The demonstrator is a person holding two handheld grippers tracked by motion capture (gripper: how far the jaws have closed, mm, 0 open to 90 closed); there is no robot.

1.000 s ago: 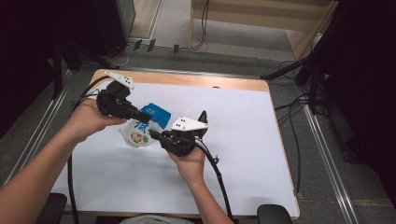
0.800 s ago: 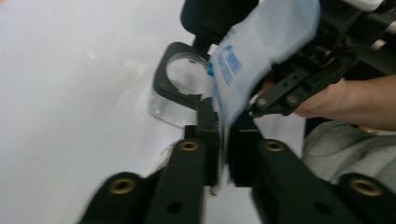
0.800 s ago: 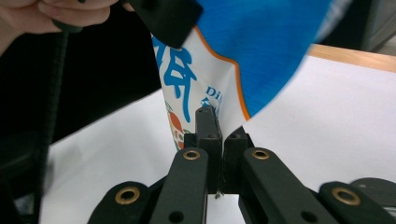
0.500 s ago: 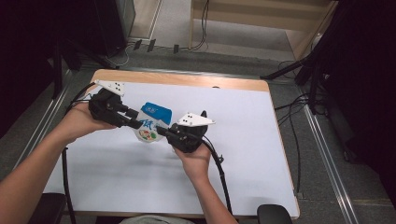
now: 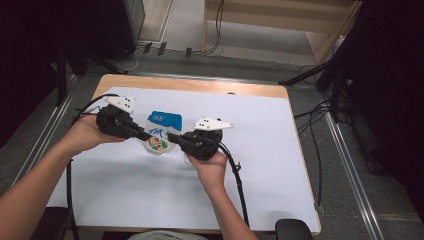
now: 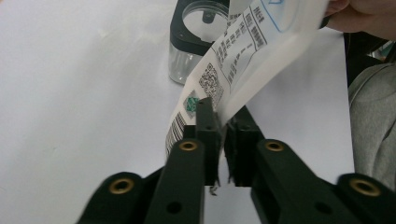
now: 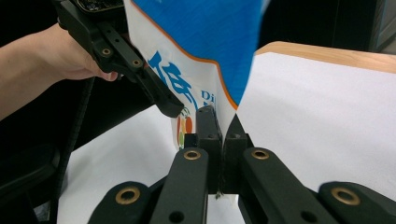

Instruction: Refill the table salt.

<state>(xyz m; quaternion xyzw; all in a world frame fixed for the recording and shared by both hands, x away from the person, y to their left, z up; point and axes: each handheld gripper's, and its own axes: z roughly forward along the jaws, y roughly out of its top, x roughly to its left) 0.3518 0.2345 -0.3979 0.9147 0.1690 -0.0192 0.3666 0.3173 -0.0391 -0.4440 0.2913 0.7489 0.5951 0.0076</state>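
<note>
While the pouch (image 5: 159,134) hangs between the two grippers just above the white table cover (image 5: 280,165), the work looks to be at its middle: both edges are gripped, yet I see no tear or opening along the top, so pulling it open or emptying it seems still to come. It is a thin, glossy film packet — white with a blue top band, blue lettering and a round fruit-coloured print on the front, and small black text, a square code and a barcode on the back (image 6: 233,70). It bends softly where it is pinched and would likely crease or slip under a hard tug.

On one side, the left gripper (image 6: 219,126) has just been closing its jaws, and they now stand narrow, clamped on the packet's lower edge. On the other side, the right gripper (image 7: 222,126) has its jaws pressed together on the opposite edge, the blue-and-white film rising from between them. Both tools are matt black plastic with brass-coloured pins.

Beyond the packet, the left gripper view shows a clear round jar (image 6: 196,37) with a black collar standing on the smooth white sheet — wooden table edge (image 5: 200,85) behind.
</note>
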